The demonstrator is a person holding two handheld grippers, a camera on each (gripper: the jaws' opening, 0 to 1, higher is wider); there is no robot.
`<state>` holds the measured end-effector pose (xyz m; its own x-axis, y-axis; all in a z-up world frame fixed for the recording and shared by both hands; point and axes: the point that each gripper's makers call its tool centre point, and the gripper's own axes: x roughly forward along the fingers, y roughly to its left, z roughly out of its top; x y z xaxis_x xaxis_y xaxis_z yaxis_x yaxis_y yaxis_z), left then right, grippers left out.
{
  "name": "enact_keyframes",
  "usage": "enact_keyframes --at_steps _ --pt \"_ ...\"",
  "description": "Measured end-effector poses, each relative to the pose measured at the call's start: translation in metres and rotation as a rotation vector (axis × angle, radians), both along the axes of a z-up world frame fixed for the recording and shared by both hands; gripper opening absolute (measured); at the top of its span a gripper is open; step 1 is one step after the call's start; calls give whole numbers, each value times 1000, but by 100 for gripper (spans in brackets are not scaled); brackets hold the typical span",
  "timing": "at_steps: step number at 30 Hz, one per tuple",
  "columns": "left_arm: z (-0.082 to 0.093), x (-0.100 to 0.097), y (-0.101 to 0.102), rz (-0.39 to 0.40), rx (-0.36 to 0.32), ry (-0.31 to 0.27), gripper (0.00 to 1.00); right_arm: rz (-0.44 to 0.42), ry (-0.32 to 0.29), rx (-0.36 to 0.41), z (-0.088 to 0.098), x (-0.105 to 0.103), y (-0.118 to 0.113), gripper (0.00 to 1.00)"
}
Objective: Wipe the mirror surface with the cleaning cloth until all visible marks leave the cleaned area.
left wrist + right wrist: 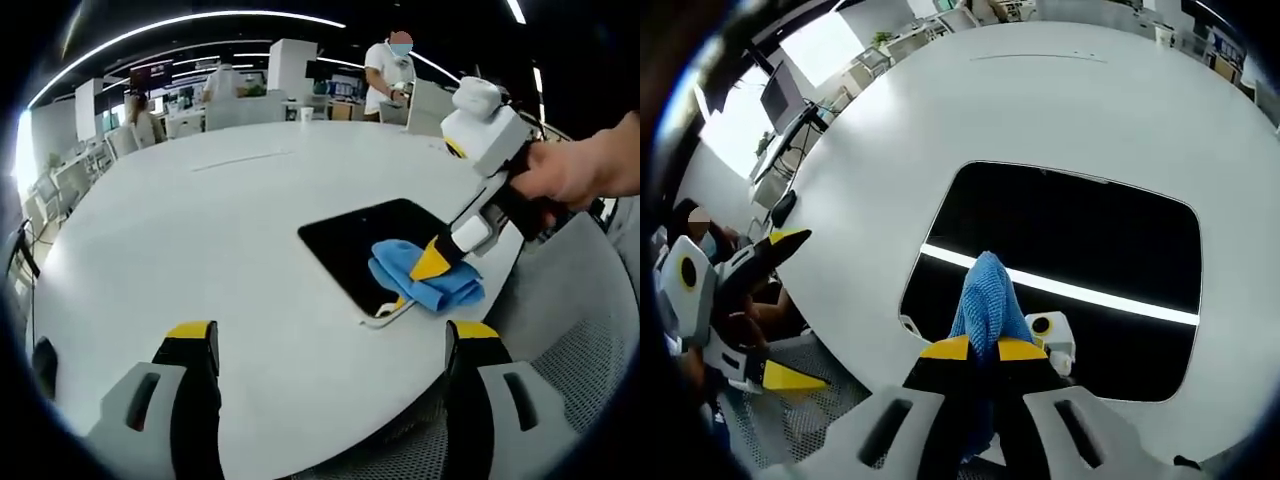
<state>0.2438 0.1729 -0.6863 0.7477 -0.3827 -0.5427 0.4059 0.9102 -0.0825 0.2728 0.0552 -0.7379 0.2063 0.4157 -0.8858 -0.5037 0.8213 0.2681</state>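
Blue cloth (985, 295) pinched in right claw (983, 349) (on mirror (1080, 240)).

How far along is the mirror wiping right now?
Done: the right tongs are shut on the blue cloth, which rests on the mirror. In hand: wiping near the mirror's near edge. Left: the rest of the glass; I can't make out marks on it. The left tongs hang open over the table.

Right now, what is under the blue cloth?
The blue cloth lies on the dark mirror, near its edge, pinched in the right gripper. The mirror rests on the white table. Any marks beneath the cloth are covered, so they can't be seen.
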Motion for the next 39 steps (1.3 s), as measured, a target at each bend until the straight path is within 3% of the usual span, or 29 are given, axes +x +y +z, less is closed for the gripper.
enact_keyframes --at_steps 25,39 --pt "-3 -1 0 -9 -3 18 94 2 12 2 -1 -6 0 2" --pt "-3 -3 1 -3 -4 29 95 10 12 -17 -2 -2 -14 2"
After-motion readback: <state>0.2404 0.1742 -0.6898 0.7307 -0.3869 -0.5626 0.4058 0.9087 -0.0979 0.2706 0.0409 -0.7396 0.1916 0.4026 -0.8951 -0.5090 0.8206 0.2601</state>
